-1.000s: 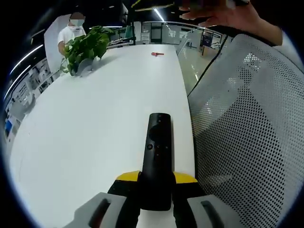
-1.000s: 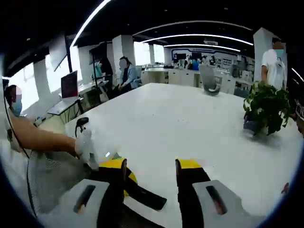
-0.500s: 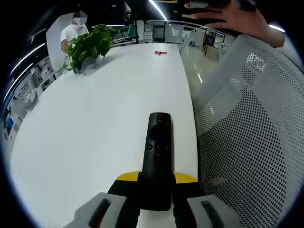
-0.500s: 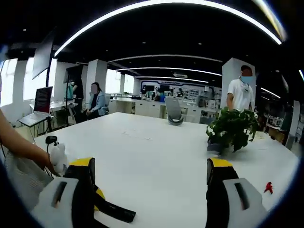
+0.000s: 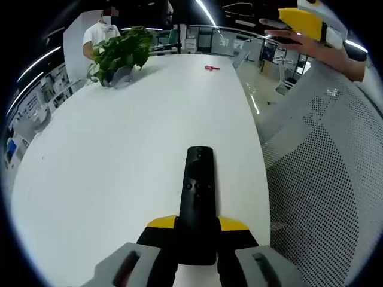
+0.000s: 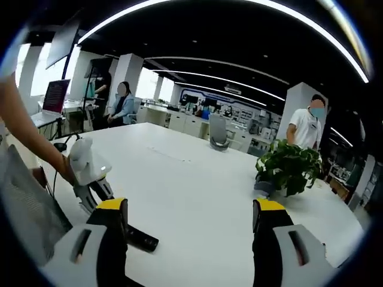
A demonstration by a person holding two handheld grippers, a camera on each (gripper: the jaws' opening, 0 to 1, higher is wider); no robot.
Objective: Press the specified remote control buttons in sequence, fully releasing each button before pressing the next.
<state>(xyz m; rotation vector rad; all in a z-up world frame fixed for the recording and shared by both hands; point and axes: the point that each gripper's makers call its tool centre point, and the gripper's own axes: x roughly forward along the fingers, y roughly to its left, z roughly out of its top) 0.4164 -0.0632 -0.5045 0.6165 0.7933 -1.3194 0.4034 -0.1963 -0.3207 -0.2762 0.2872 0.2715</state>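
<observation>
A black remote (image 5: 198,194) with small round buttons lies lengthwise over the white table (image 5: 119,149). My left gripper (image 5: 197,230) is shut on its near end, yellow tips on either side. The remote's far end (image 6: 141,241) shows low on the left in the right gripper view, held by the left gripper (image 6: 99,192) on a person's arm. My right gripper (image 6: 191,209) hangs above the table, wide open, nothing between its fingers. It appears at the top right of the left gripper view as the right gripper (image 5: 302,21), held in a hand.
A potted plant (image 5: 119,52) stands at the table's far end, also seen as the plant (image 6: 290,170). A small red object (image 5: 212,68) lies beyond it. A white mesh chair (image 5: 326,179) stands beside the table edge. People sit and stand in the background.
The right gripper's jaws spread from a narrow gap to wide open and its view rose. The left gripper kept hold of the remote; the right gripper's yellow tip has come into its view.
</observation>
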